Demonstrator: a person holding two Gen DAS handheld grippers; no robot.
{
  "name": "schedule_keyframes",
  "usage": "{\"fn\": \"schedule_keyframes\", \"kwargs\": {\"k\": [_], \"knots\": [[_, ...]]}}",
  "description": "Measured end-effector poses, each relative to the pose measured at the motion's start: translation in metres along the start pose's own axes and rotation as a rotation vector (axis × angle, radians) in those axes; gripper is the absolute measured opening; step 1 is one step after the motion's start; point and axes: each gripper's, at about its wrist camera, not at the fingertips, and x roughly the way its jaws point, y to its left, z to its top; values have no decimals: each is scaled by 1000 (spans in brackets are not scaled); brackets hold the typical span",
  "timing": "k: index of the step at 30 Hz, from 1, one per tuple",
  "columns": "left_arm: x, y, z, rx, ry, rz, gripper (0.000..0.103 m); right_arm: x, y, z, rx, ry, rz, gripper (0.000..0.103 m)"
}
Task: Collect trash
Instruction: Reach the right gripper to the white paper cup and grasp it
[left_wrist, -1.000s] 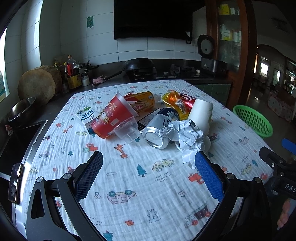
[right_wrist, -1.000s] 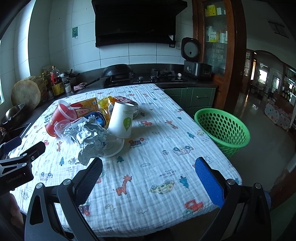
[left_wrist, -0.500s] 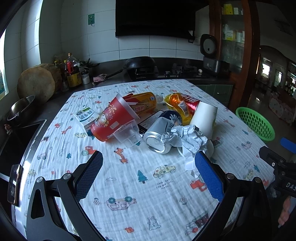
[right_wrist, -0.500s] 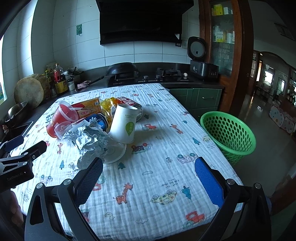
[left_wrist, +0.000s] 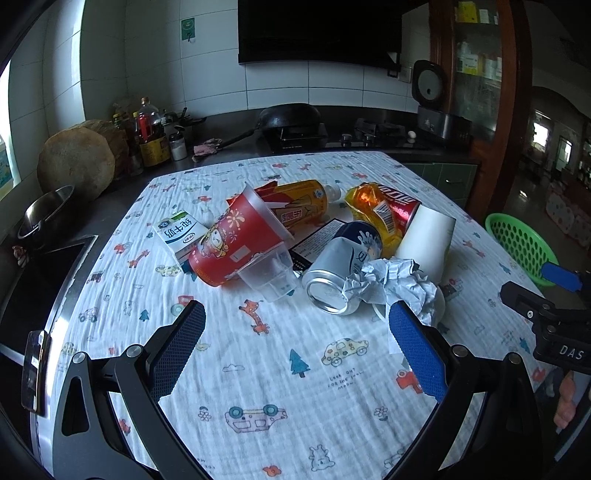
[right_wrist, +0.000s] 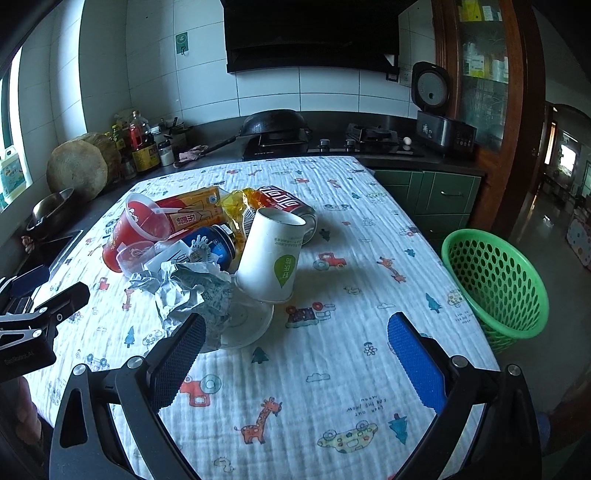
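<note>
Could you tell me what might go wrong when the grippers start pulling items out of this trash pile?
The white paper cup leans tilted on a white lid; a nudge may topple it. The silver drink can lies on its side and could roll. The green mesh basket stands off the table's edge, so a dropped piece may miss it.

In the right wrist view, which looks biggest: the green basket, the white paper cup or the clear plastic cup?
1. Green basket
2. White paper cup
3. Clear plastic cup, partly hidden, so its rank is unsure.
</note>
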Motion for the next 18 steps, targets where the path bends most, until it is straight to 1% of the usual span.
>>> {"fn": "schedule_keyframes", "kwargs": {"k": [3, 10, 14, 15, 16, 18], "knots": [[7, -2, 1, 2, 24, -9, 98, 9, 0, 4, -15, 13, 9, 95], [17, -4, -2, 7, 57, 7, 97, 28, -2, 11, -16, 48, 47, 93], [22, 0, -1, -3, 83, -12, 97, 41, -3, 17, -13, 69, 65, 93], [23, 2, -1, -14, 92, -23, 97, 45, -3, 18, -12, 74, 69, 91], [24, 4, -1, -25, 99, -36, 97, 48, -3, 20, -10, 79, 76, 86], [25, 7, -1, -32, 100, -47, 97, 56, -3, 24, -2, 92, 94, 85]]}}
